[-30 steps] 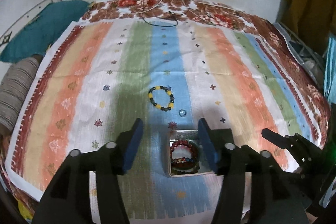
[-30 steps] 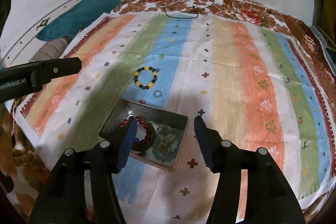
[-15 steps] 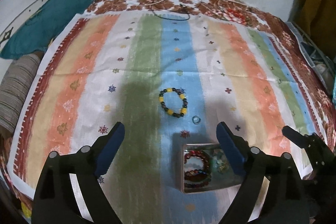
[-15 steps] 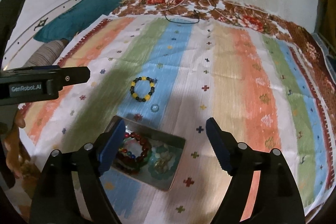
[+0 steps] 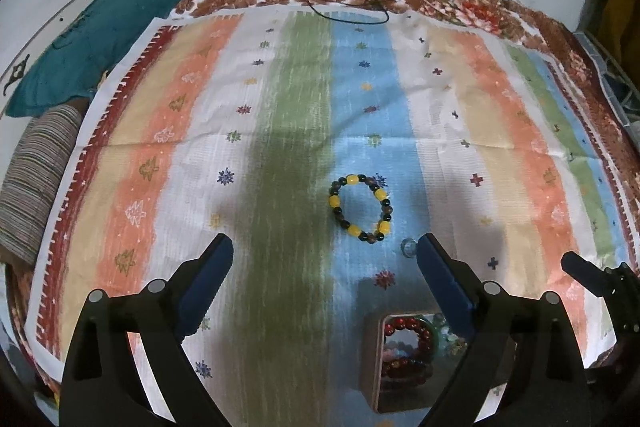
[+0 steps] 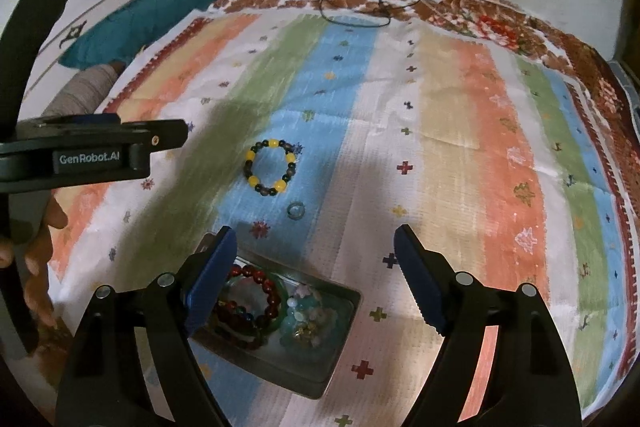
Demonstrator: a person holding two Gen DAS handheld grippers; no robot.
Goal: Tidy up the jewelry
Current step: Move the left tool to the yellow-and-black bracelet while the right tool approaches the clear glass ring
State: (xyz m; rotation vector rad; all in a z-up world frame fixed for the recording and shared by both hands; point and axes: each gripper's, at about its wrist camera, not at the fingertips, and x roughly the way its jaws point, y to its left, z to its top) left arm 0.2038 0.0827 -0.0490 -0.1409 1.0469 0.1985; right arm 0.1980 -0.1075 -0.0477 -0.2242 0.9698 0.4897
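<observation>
Both grippers wide open now, nothing held. Left gripper [image 5: 322,259] went from jaws roughly tin-width apart 1.0 s ago to fully spread, and has pulled back and left: the metal tin [image 5: 374,367] used to sit between its fingers, now it's low and right of centre in the left wrist view, partly behind the right finger. Right gripper [image 6: 314,255] also spread over the same interval, hovering above the tin [image 6: 344,339], whose near-left part is hidden by its left finger. Tin holds the dark red bead bracelets [image 6: 256,301] on its left side and a pale green/teal jewelry heap [image 6: 310,317] on its right. Unmoved on the striped cloth [image 6: 460,147]: yellow-and-dark bead bracelet [image 5: 361,208] on the blue stripe, just beyond the tin, and a small glassy ring [image 6: 296,210] near it, to its near right, apart from both bracelet and tin. Left gripper's body [image 6: 92,157] shows at the left edge of the right wrist view, closer to the loose bracelet than before.
</observation>
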